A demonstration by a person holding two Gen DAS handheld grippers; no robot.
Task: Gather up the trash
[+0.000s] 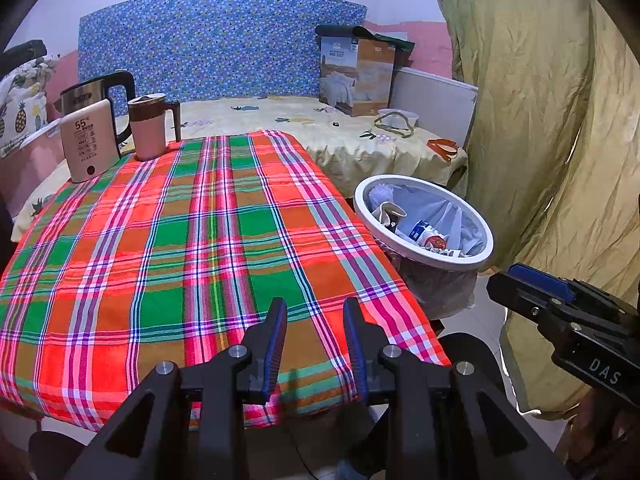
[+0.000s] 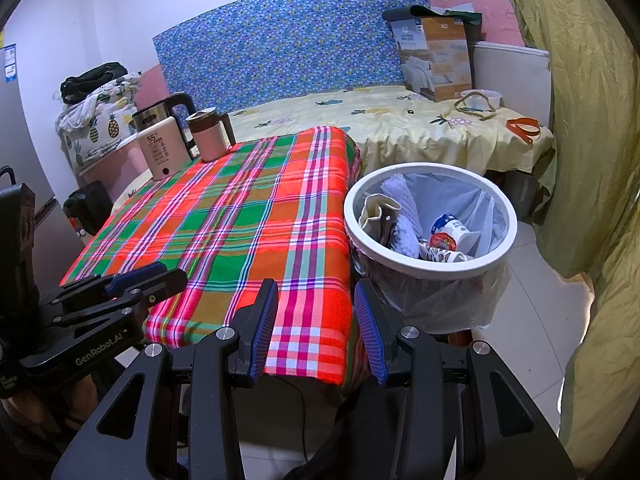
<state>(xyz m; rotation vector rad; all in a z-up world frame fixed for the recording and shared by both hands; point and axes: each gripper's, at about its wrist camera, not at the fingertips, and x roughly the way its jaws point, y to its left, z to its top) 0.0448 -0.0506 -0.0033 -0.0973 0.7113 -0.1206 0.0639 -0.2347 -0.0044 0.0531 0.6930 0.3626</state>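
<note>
A white-rimmed trash bin (image 1: 486,240) (image 2: 505,204) with a plastic liner stands on the floor right of the table. Inside lie a crumpled cup (image 2: 450,232), white cloth (image 2: 404,224) and other trash (image 1: 430,236). The plaid tablecloth (image 1: 192,232) (image 2: 240,216) bears no loose trash. My left gripper (image 1: 315,312) is open and empty over the table's near edge; it also shows in the right wrist view (image 2: 160,274). My right gripper (image 2: 316,292) is open and empty at the table's near right corner, beside the bin; it shows in the left wrist view (image 1: 508,276).
A kettle (image 1: 100,92), a white 55° device (image 1: 88,140) and a pink mug (image 1: 148,128) stand at the table's far left. Behind is a bed (image 1: 320,132) with a box (image 1: 356,76), bowl and straps. A green curtain (image 1: 540,120) hangs at right.
</note>
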